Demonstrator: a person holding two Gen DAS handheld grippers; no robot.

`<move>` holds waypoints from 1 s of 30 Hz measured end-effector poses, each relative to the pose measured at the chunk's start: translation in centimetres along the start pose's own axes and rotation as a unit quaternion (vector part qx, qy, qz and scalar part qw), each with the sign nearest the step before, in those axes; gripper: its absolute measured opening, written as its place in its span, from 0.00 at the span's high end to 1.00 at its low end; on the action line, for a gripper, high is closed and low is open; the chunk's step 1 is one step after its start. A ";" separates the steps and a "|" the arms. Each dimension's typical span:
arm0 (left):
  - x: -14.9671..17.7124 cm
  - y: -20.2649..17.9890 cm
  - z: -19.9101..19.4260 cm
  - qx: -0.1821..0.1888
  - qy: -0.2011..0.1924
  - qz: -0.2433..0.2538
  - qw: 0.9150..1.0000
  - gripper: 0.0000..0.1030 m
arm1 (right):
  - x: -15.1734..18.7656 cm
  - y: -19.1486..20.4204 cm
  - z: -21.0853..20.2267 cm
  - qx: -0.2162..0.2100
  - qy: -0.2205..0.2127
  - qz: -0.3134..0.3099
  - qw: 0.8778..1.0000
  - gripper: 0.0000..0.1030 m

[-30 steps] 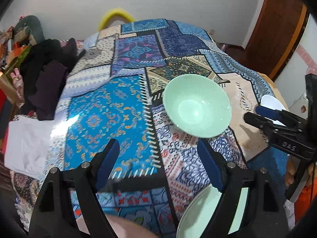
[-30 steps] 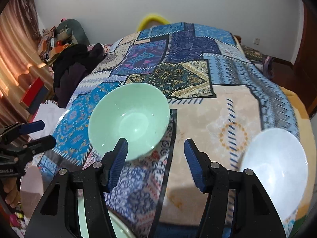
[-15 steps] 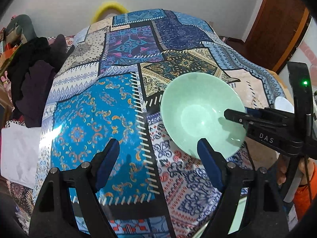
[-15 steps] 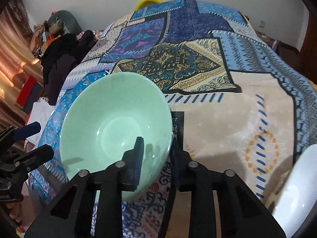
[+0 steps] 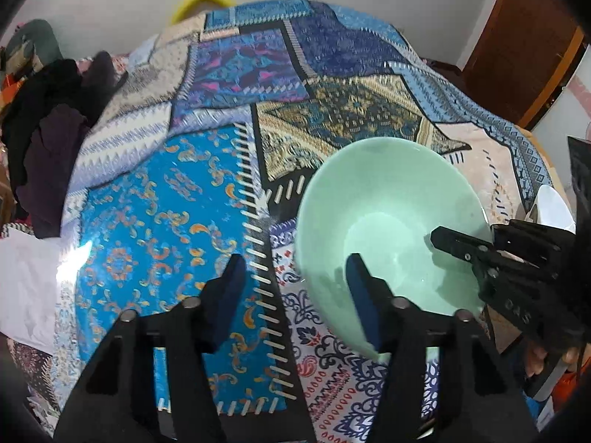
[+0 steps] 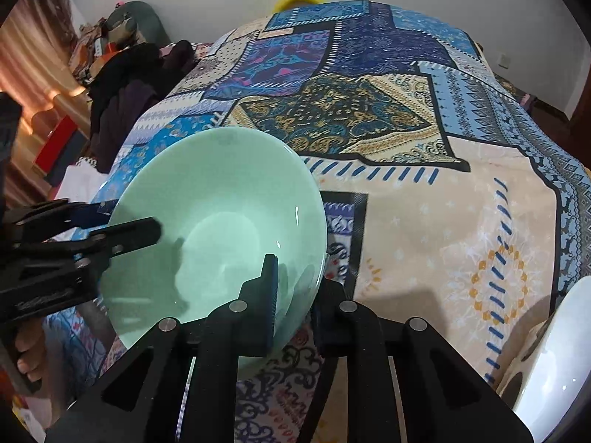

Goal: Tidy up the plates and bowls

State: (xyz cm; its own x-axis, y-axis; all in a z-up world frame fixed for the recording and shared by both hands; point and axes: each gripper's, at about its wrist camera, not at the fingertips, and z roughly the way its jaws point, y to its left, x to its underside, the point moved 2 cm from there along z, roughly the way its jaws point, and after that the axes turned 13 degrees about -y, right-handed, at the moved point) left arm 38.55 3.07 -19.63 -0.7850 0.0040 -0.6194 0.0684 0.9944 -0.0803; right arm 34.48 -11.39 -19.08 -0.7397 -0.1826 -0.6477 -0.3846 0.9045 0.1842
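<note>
Across the bed lies a patchwork blanket (image 5: 155,229) in blues, creams and golds, and everything else sits relative to the green bowl (image 6: 221,229) near its close edge. Beyond the bowl, off the blanket's far left side, a heap of dark clothes (image 5: 48,125) is piled against the wall. Well to the bowl's right, at the blanket's edge, a white bowl (image 6: 554,361) waits its turn, and only its rim peeks into the left wrist view.

That green bowl is tipped, its near right rim raised off the blanket, because the right gripper (image 6: 295,288) has clamped tight on that rim, one pad inside the bowl and the other under its outer wall. A rim pinch like that suits a smooth, deep bowl that offers no other hold.

On the bowl's opposite side the left gripper (image 5: 295,288) straddles the left rim with its jaws closing; one finger (image 5: 360,288) is over the bowl's inside, the other (image 5: 231,284) outside over the blanket, and neither pad seems to press yet. My guess is a second grip is meant to steady the lift

Directly beneath the bowl's near edge a sliver of another pale green dish (image 5: 432,354) shows
</note>
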 end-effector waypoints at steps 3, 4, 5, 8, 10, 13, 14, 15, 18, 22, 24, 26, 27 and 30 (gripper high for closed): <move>0.4 -0.1 0.5 0.011 0.009 -0.008 1.000 0.64 | 0.2 0.3 -0.2 -0.007 0.000 0.001 1.000 0.86; 0.6 -0.2 0.7 0.018 0.016 -0.008 1.000 0.72 | 0.2 0.5 -0.3 -0.006 0.000 0.001 1.000 0.86; 0.8 -0.4 0.8 0.024 0.022 -0.007 0.999 0.75 | 0.2 0.6 -0.4 -0.005 0.000 0.001 1.000 0.86; 1.2 -0.7 0.7 0.018 0.022 -0.003 1.000 0.77 | 0.3 0.7 -0.7 -0.002 0.000 0.001 1.000 0.86; 1.4 -0.8 0.5 0.017 0.022 -0.003 1.000 0.77 | 0.5 0.8 -0.9 -0.002 0.000 0.005 1.000 0.86; 1.8 -0.8 0.1 0.022 0.022 -0.016 0.999 0.77 | 0.6 0.9 -1.6 0.001 -0.002 0.007 1.000 0.86; 1.9 -0.8 -0.1 0.023 0.022 -0.019 0.999 0.77 | 0.7 1.0 -1.8 0.002 -0.003 0.007 1.000 0.86; 2.0 -0.8 -0.3 0.024 0.021 -0.021 0.999 0.77 | 0.7 1.1 -2.0 0.004 -0.005 0.007 1.000 0.86; 2.3 -1.0 -1.2 0.027 0.015 -0.024 0.999 0.77 | 0.9 1.4 -2.8 0.006 -0.007 0.009 1.000 0.86; 2.4 -1.4 -3.1 0.030 0.001 -0.026 0.999 0.77 | 1.1 1.9 -4.1 0.004 -0.014 0.012 1.000 0.86; 2.5 -1.4 -4.0 0.031 -0.005 -0.028 0.999 0.77 | 1.1 2.3 -5.0 0.002 -0.020 0.012 1.000 0.86; 2.5 -1.4 -5.0 0.033 -0.010 -0.031 0.999 0.77 | 1.1 2.8 -5.9 0.001 -0.025 0.011 1.000 0.86; 2.5 -1.5 -5.5 0.033 -0.012 -0.032 0.999 0.77 | 1.1 3.1 -6.3 0.000 -0.028 0.009 1.000 0.86; 2.6 -1.5 -7.3 0.033 -0.024 -0.033 0.999 0.77 | 1.1 4.0 -7.7 -0.003 -0.038 0.003 0.999 0.86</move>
State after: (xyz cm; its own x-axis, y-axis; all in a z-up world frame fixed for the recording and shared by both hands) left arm 31.95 2.34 -15.44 -0.7594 -0.0677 -0.6471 0.0597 0.9831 -0.1729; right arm 27.85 -10.91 -13.30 -0.6982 -0.1470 -0.7006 -0.3830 0.9036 0.1921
